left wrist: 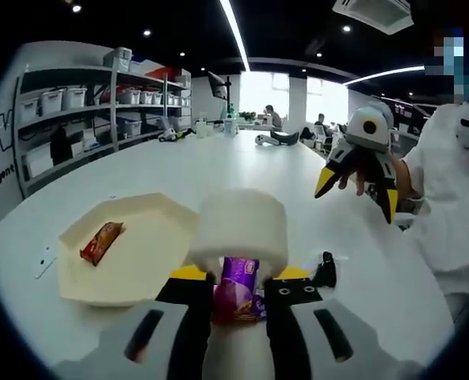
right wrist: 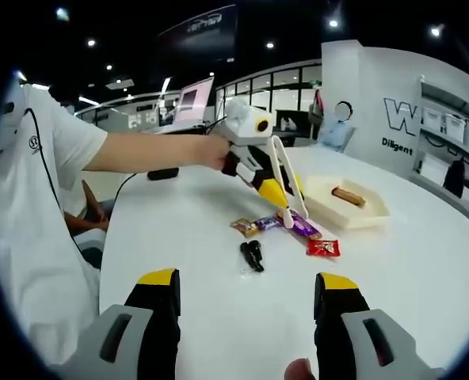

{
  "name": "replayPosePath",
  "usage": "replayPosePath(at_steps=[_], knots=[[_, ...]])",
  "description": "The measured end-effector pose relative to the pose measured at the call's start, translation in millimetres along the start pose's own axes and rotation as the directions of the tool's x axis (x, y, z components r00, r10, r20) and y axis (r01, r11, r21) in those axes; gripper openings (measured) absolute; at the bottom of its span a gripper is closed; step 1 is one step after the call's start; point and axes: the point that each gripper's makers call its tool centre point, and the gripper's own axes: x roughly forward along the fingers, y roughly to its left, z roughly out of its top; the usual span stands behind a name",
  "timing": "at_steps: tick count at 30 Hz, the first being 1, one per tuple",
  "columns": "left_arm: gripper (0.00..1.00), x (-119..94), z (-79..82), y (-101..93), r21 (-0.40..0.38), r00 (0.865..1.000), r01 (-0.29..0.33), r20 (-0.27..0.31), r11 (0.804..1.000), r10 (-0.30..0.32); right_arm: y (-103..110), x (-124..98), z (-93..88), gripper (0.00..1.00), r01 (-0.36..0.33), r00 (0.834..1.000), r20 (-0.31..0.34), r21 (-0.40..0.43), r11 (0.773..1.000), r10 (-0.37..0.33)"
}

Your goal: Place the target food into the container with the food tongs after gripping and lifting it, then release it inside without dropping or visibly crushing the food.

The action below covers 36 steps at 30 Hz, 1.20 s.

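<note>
My left gripper (left wrist: 238, 279) is shut on white food tongs (left wrist: 242, 226), whose arms run forward from its jaws. A purple-wrapped snack (left wrist: 238, 291) sits between the tongs' tips. In the right gripper view, a hand holds the left gripper (right wrist: 270, 186), and the tongs (right wrist: 282, 186) slant down to the purple snack (right wrist: 300, 225) at table level. The cream tray (left wrist: 151, 265) lies to the left with a red-brown bar (left wrist: 101, 241) in it. My right gripper (right wrist: 248, 294) hangs open over bare table and holds nothing. It also appears open in the air as the right gripper (left wrist: 358, 195).
Loose snacks lie on the white table: a gold one (right wrist: 245, 227), a second purple one (right wrist: 266, 222) and a red one (right wrist: 323, 248). A small black object (right wrist: 252, 255) lies near them. The tray (right wrist: 369, 212) is beyond them. Shelving (left wrist: 84, 119) stands on the left.
</note>
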Motion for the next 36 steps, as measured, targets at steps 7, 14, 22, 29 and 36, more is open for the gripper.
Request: replayPosePath(at_steps=[7, 14, 22, 29, 36], knots=[[0.23, 2.4, -2.2, 1.4, -0.008, 1.000, 0.002, -0.006, 1.000, -0.002, 0.7, -0.1, -0.5, 0.66, -0.001, 1.000, -0.001, 0.000, 1.000, 0.001], [0.23, 3.5, -4.7, 2.6, -0.027, 1.000, 0.004, -0.004, 1.000, -0.005, 1.3, 0.7, -2.0, 0.66, -0.004, 1.000, 0.000, 0.003, 1.000, 0.004], [0.20, 3.2, -7.3, 1.9, -0.021, 1.000, -0.002, -0.012, 1.000, 0.002, 1.2, -0.1, -2.9, 0.66, -0.003, 1.000, 0.001, 0.005, 1.000, 0.003], [0.19, 2.6, -5.6, 0.8, -0.009, 1.000, -0.005, -0.015, 1.000, 0.004, 1.0, 0.1, -3.0, 0.66, -0.003, 1.000, 0.002, 0.005, 1.000, 0.003], [0.18, -1.5, -2.7, 1.6, -0.002, 1.000, -0.010, -0.013, 1.000, 0.010, 0.9, 0.9, -4.5, 0.65, -0.003, 1.000, 0.001, 0.008, 1.000, 0.003]])
